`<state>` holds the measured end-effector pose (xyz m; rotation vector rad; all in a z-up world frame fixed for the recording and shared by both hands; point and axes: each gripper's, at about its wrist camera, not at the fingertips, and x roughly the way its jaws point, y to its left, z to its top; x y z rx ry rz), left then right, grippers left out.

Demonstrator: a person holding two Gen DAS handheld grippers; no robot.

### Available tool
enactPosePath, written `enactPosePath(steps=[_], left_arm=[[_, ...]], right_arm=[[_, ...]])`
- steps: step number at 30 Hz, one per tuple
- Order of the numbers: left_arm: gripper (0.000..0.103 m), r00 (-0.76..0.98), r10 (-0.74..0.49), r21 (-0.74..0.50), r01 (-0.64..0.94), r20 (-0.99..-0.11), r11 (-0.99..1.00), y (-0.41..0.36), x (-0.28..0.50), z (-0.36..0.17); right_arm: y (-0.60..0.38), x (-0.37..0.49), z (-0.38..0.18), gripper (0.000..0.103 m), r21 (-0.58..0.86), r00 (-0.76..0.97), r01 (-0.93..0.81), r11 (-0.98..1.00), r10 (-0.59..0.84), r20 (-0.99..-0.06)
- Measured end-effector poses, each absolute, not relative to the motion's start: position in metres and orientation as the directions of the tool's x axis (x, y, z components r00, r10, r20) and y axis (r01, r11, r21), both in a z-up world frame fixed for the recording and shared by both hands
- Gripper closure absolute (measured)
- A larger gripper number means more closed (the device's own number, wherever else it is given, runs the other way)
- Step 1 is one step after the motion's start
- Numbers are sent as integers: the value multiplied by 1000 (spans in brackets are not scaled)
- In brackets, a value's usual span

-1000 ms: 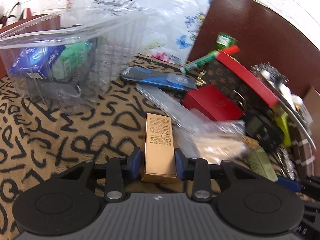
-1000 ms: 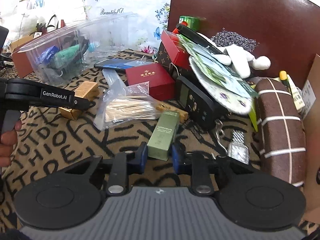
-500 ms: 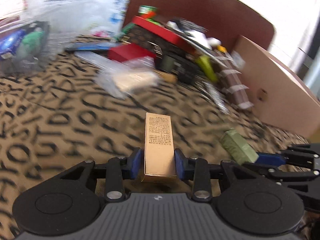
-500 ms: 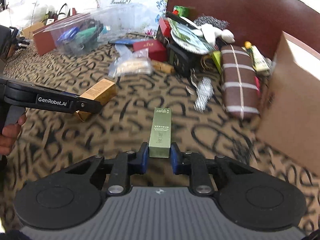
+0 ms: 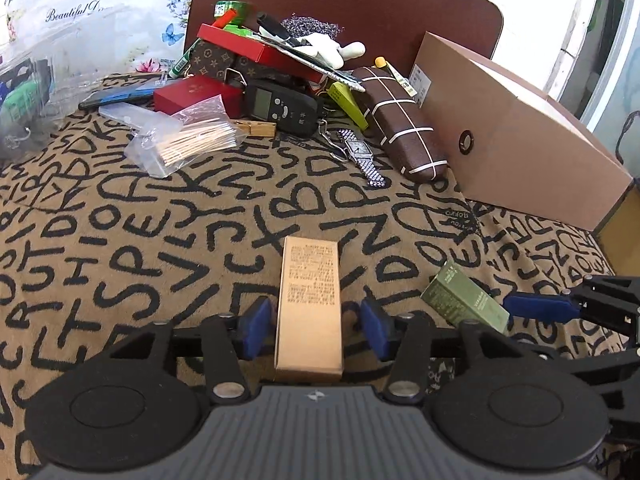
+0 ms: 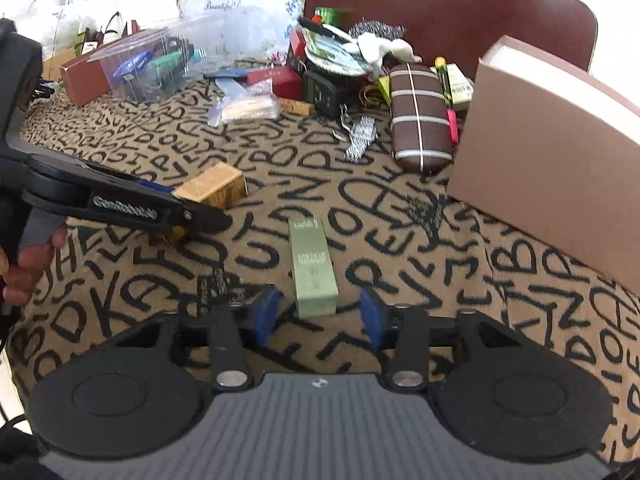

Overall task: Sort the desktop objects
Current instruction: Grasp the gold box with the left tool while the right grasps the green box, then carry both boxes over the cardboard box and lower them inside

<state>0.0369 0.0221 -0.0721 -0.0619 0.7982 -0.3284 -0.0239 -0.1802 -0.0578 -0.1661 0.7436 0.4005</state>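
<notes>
A gold box [image 5: 310, 304] lies flat on the letter-patterned cloth between the blue pads of my left gripper [image 5: 314, 326], which is open with a gap on each side. It also shows in the right wrist view [image 6: 212, 190]. A green box [image 6: 313, 266] lies on the cloth between the pads of my right gripper [image 6: 318, 314], which is open too. In the left wrist view the green box [image 5: 464, 300] lies to the right, next to the right gripper's blue pad.
A large tan cardboard box [image 5: 516, 132] stands at the right. A heap at the back holds a brown checked case [image 5: 400, 120], watch [image 5: 360, 152], black remote [image 5: 280, 106], red box [image 5: 192, 92] and bag of sticks [image 5: 188, 136]. A clear plastic container [image 6: 160, 60] stands back left.
Both grippers carried their boxes away from the heap to the near cloth, then opened. The gold and green boxes now lie released on the cloth.
</notes>
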Motion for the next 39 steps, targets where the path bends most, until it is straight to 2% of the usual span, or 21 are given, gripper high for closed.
enactPosePath(steps=[2, 5, 8, 9, 10, 12, 13, 19, 26, 34, 39], left_arm=[[45, 653, -301, -161, 267, -695, 950, 17, 40, -73], [48, 660, -286, -131, 275, -695, 953, 11, 42, -74], [62, 668, -273, -107, 279, -692, 954, 9, 42, -75], [71, 671, -269, -102, 278, -691, 955, 9, 41, -75], [70, 671, -272, -108, 276, -690, 955, 10, 42, -74], [71, 669, -281, -128, 269, -689, 955, 12, 42, -73], [71, 667, -282, -132, 268, -689, 954, 11, 41, -72], [71, 654, -362, -204, 307, -665, 930, 1, 38, -53], [71, 669, -501, -250, 440, -549, 863, -37, 45, 6], [71, 691, -569, -199, 543, -446, 816, -105, 68, 67], [71, 668, -579, -203, 557, -467, 805, -149, 102, 79]], right_arm=[[-177, -19, -57, 57, -10, 667, -416, 909, 298, -683], [-173, -12, -58, 57, -15, 665, -425, 905, 301, -683], [-170, -5, -63, 58, -12, 656, -433, 902, 305, -690], [-169, -2, -66, 60, -9, 647, -433, 901, 304, -699], [-170, -1, -69, 72, 0, 639, -435, 901, 308, -705], [-170, -2, -70, 80, 12, 641, -434, 901, 319, -698], [-171, -2, -69, 81, 16, 642, -432, 902, 320, -697], [-189, -10, -51, 81, 62, 681, -403, 913, 344, -647], [-232, -19, -1, 81, 48, 795, -340, 939, 315, -519], [-294, -8, 44, 82, -17, 900, -194, 981, 171, -400], [-330, 12, 55, 81, -45, 922, -110, 993, 85, -379]])
